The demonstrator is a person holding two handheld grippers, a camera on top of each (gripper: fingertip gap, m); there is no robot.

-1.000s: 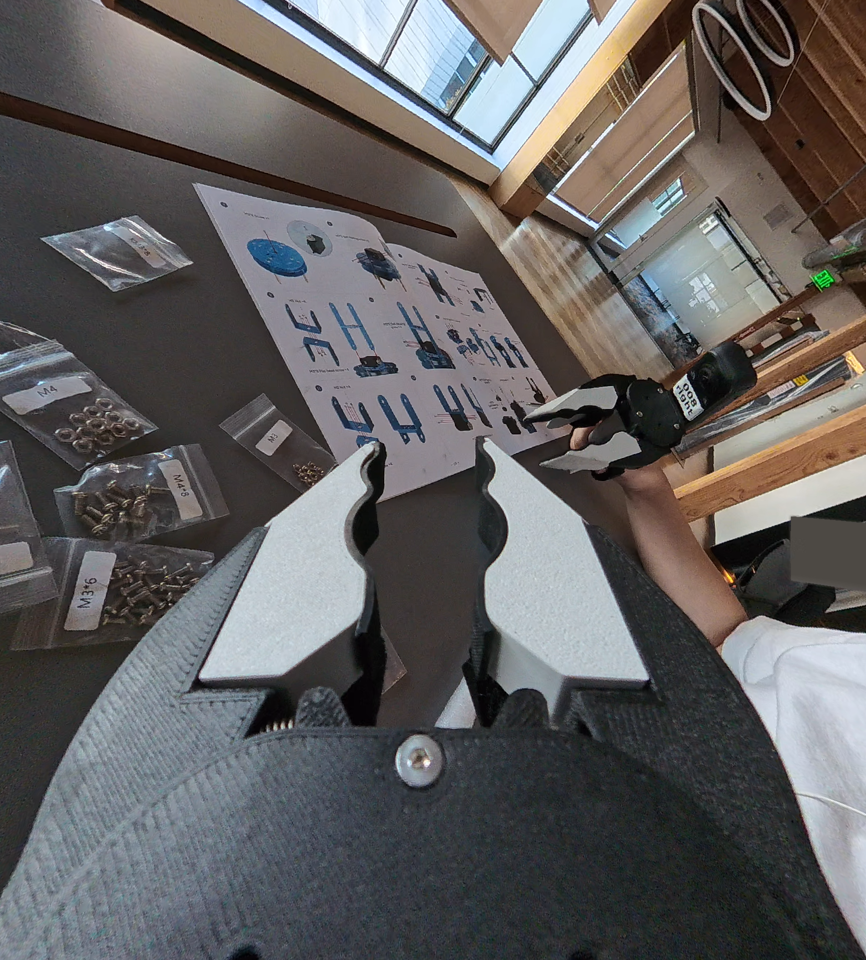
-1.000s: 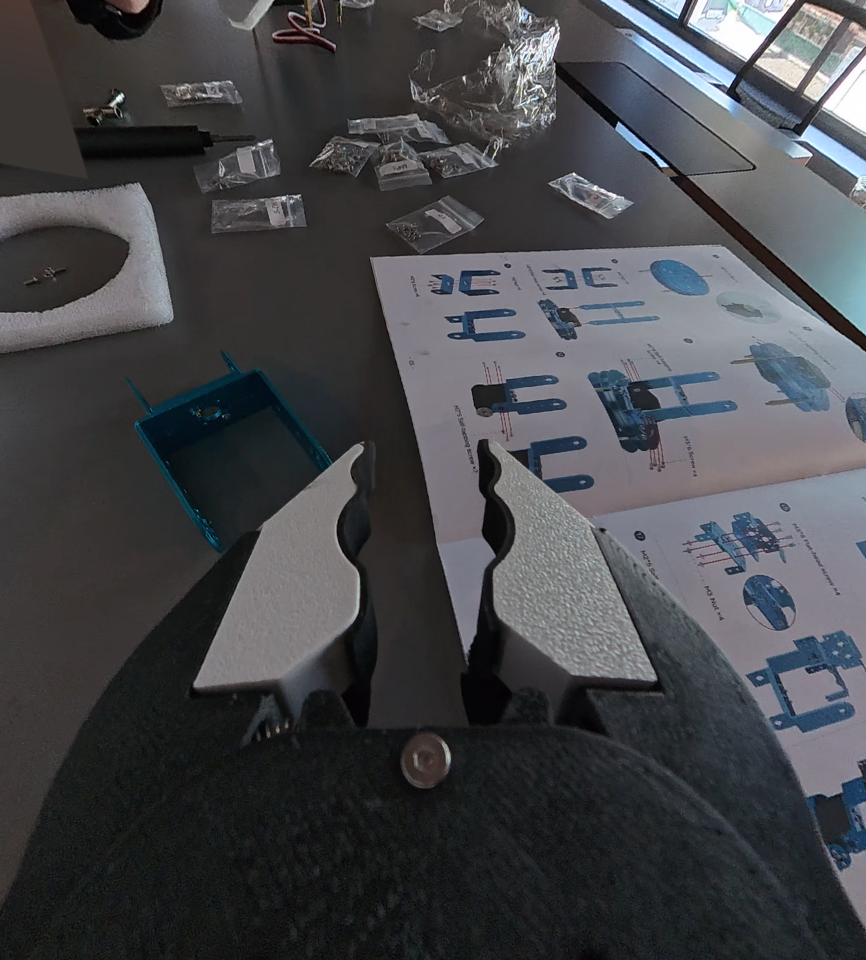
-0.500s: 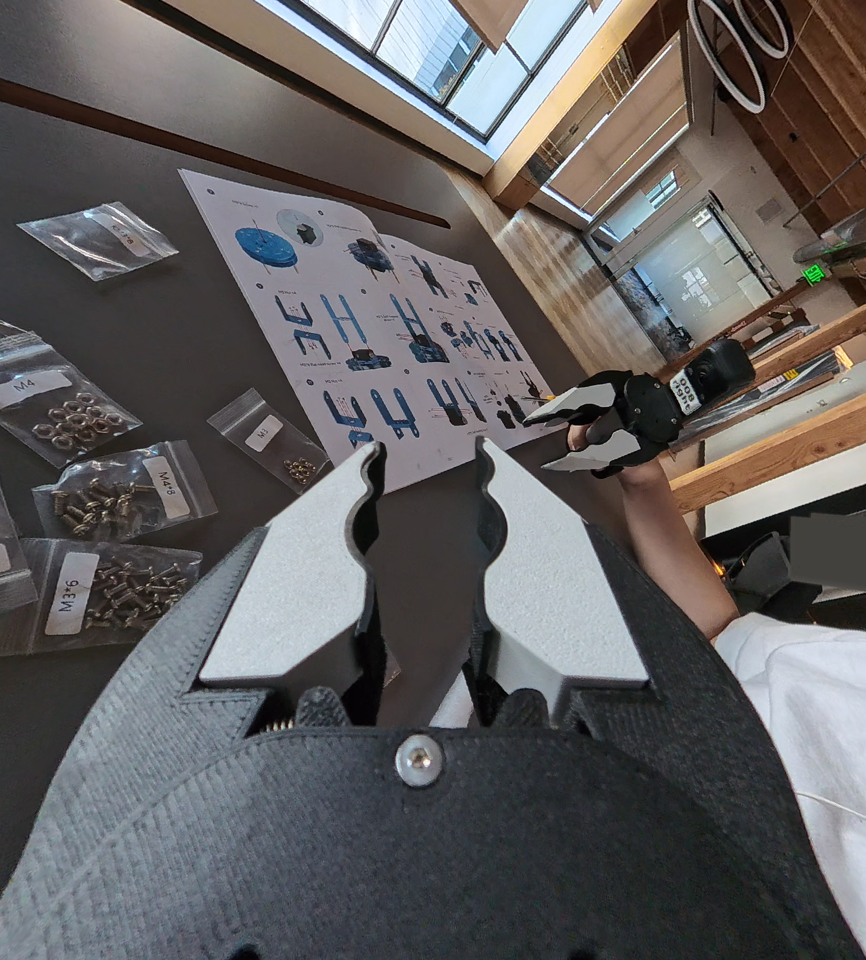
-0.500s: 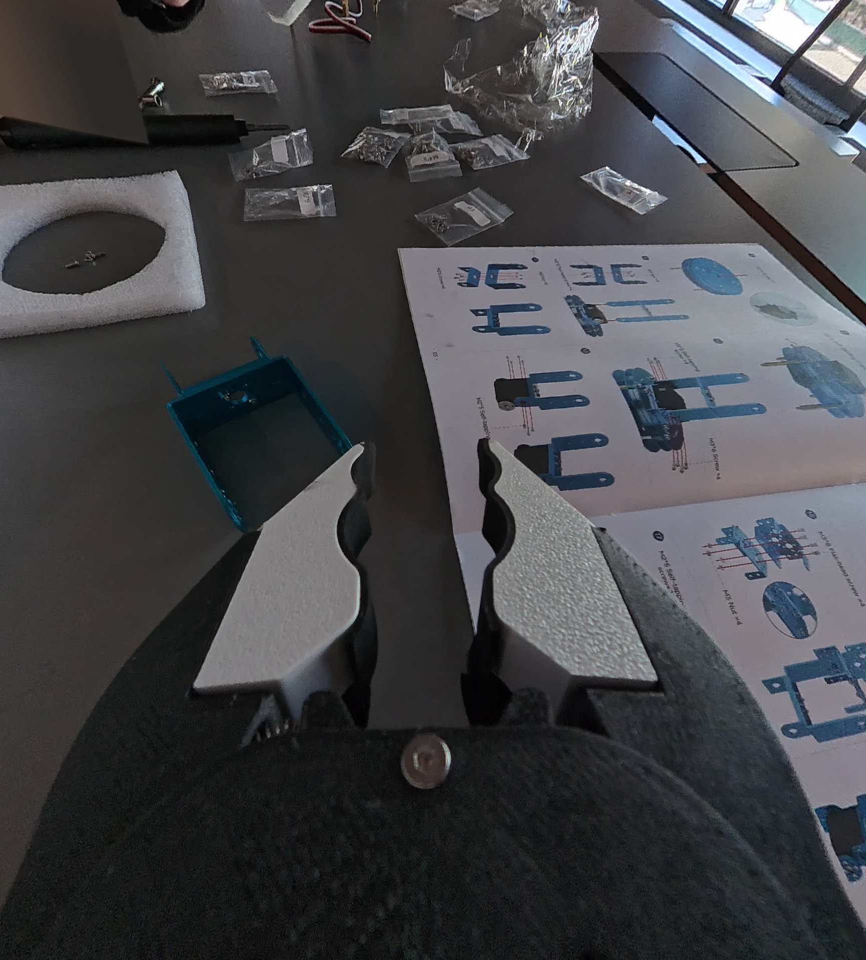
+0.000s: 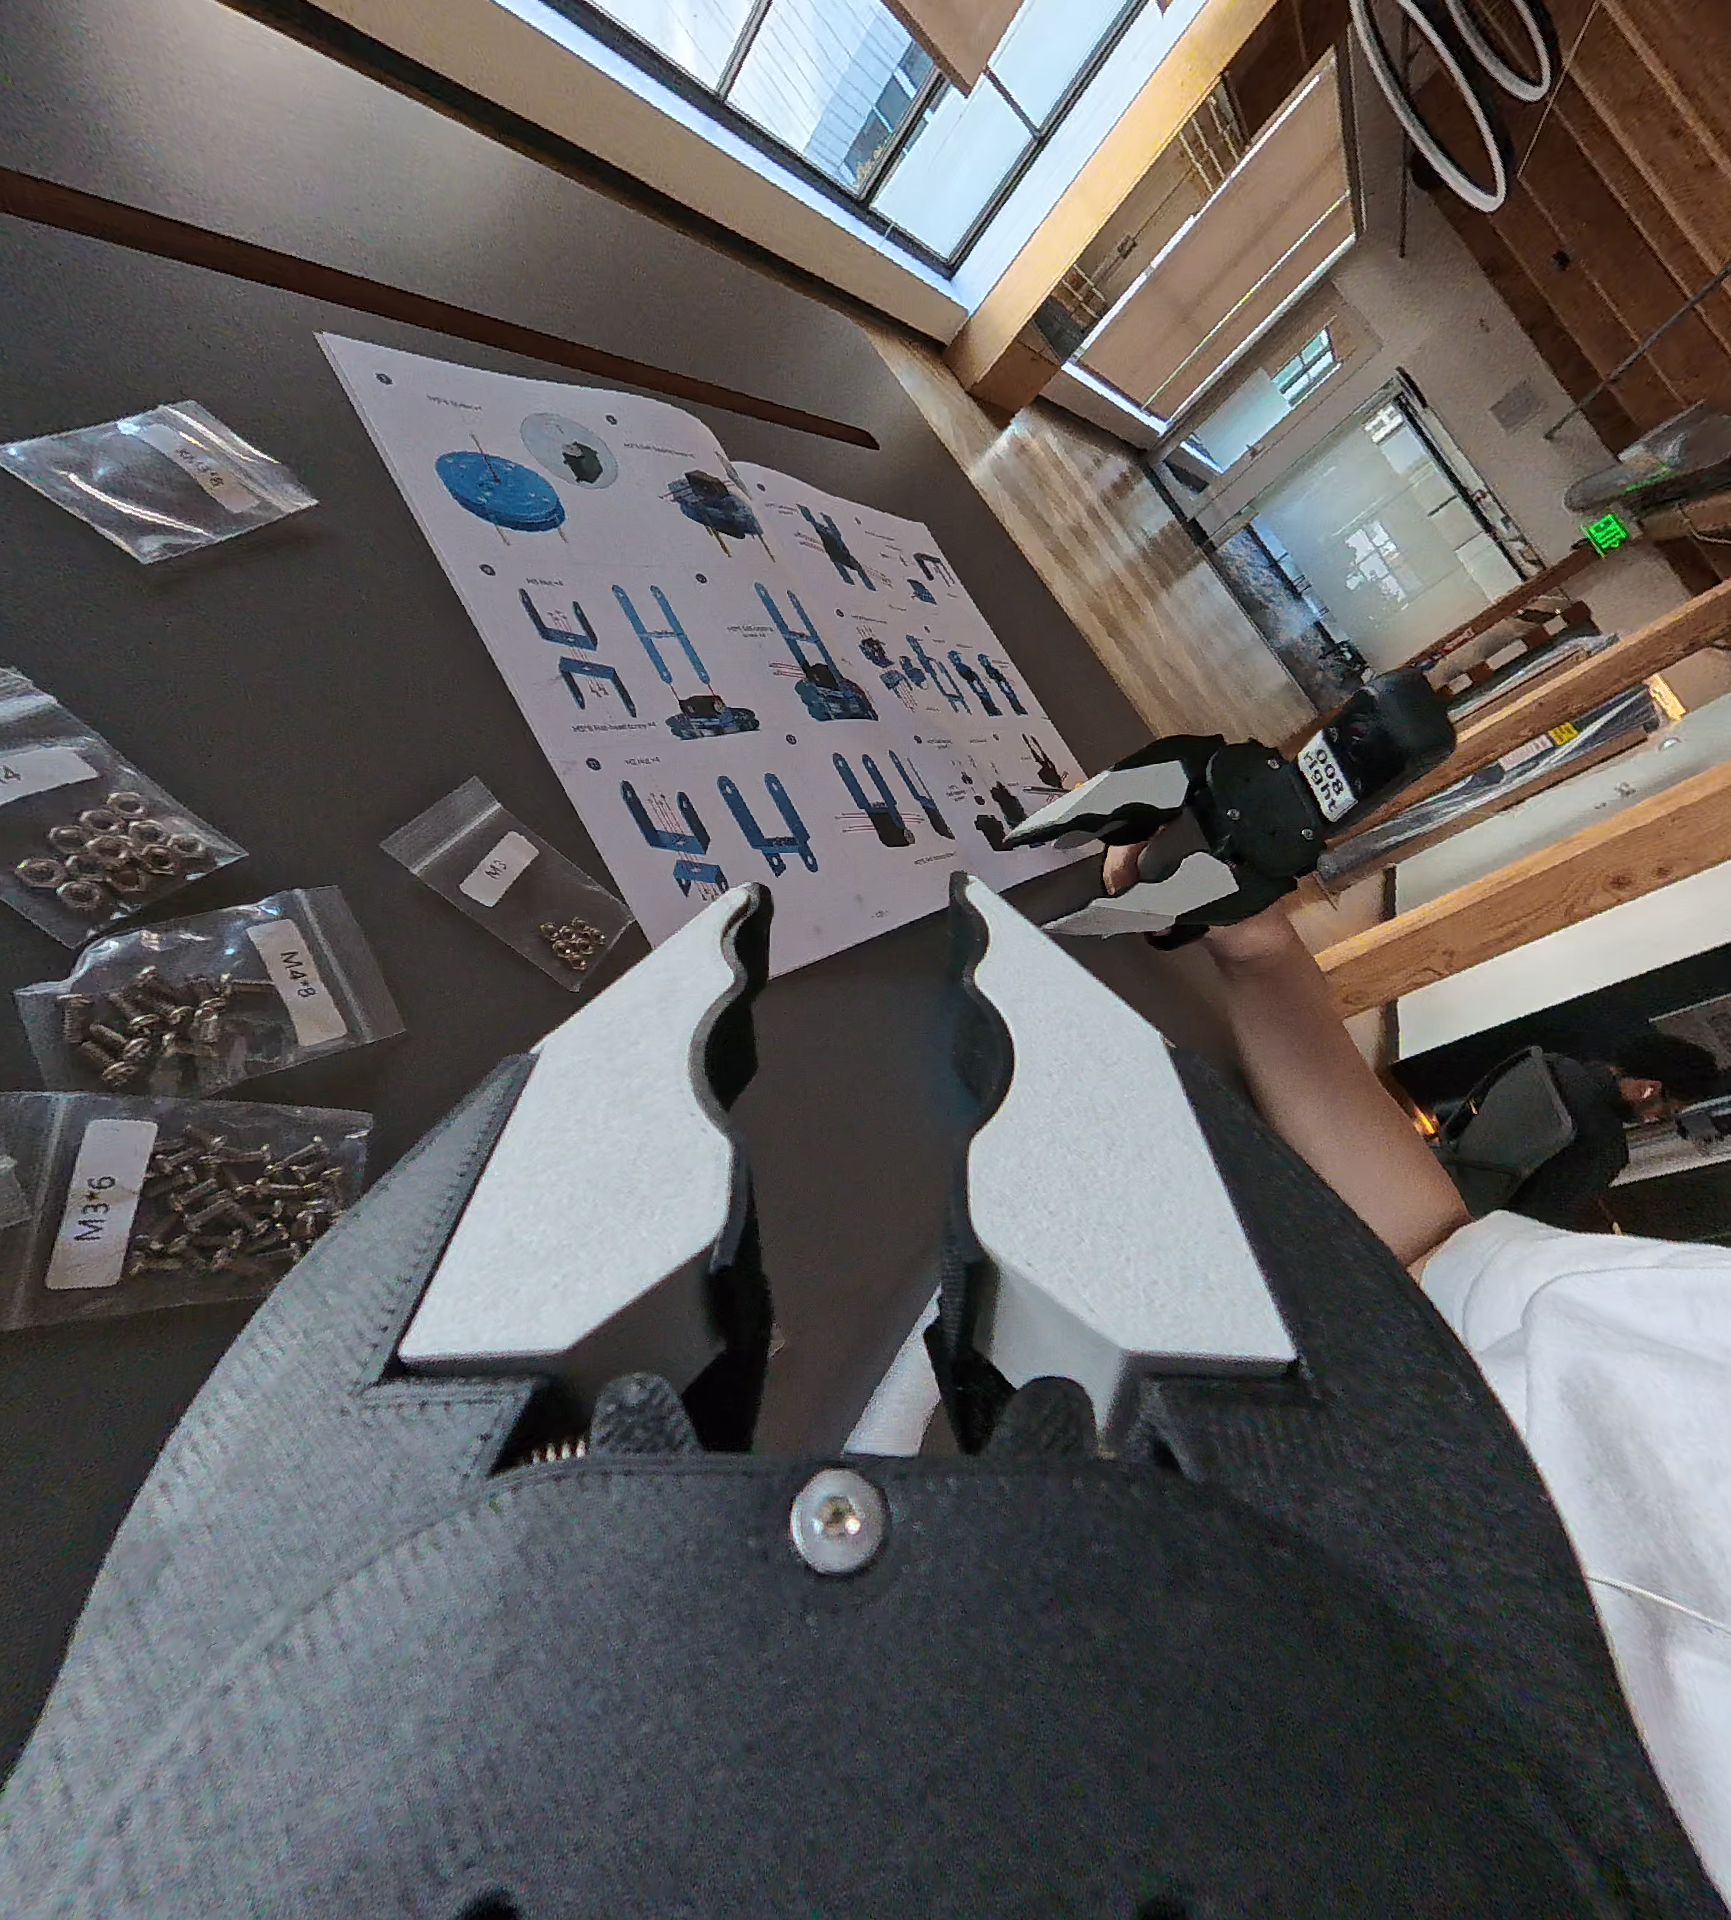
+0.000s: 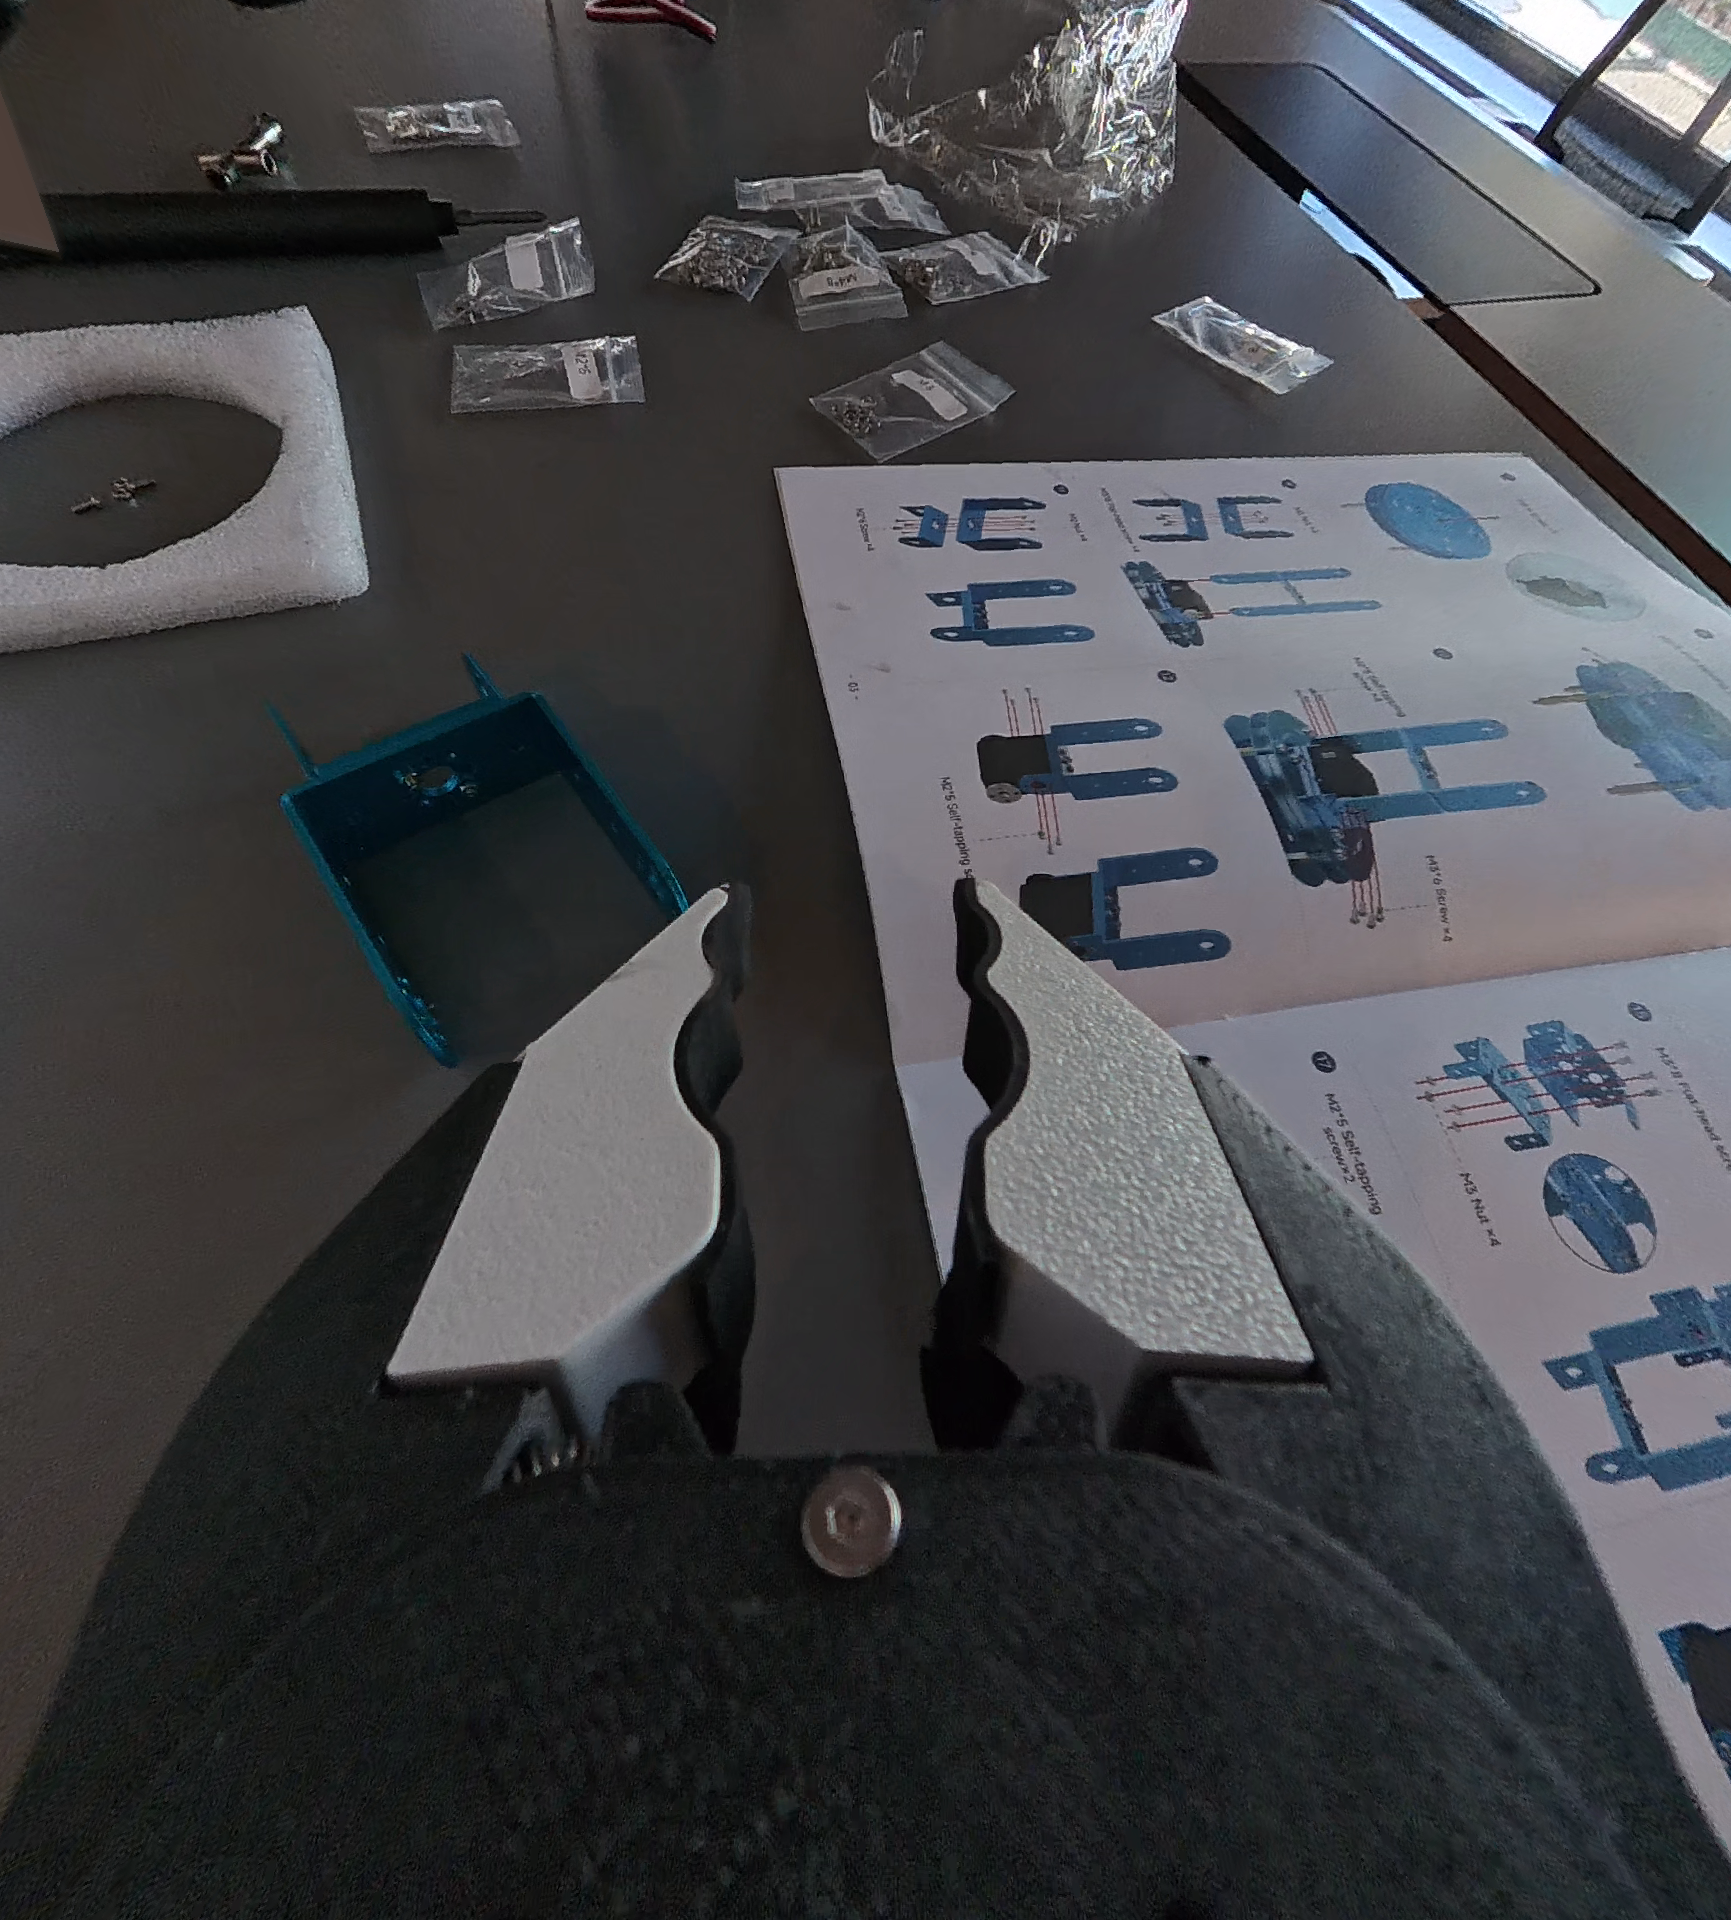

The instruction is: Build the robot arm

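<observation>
My left gripper [image 5: 856, 894] is open and empty above the dark table [image 5: 341, 665], near the lower edge of an open instruction booklet [image 5: 695, 644]. Small clear bags of screws and nuts [image 5: 206, 1195] lie to its left. My right gripper [image 6: 845, 894] is open and empty, held between a blue metal bracket [image 6: 476, 831] on its left and the booklet [image 6: 1308, 748] on its right. The right gripper also shows in the left wrist view [image 5: 1058, 873], open, over the booklet's far corner.
A white foam block with a round hole [image 6: 113, 478] lies at the left with tiny screws inside. Several small bags [image 6: 840, 270], crumpled clear plastic [image 6: 1037, 114] and a black screwdriver [image 6: 248, 223] lie farther back. A person's arm and white sleeve [image 5: 1619, 1455] are at the right. Tip to tip, the grippers are about 25 cm apart. The right gripper is farther from the black screwdriver [image 6: 248, 223], some 35 cm, than the left, some 20 cm.
The right gripper has drifted left and forward, so the blue bracket and foam block now sit closer and more to the right in its view. The left gripper shifted slightly. Both stay open.
</observation>
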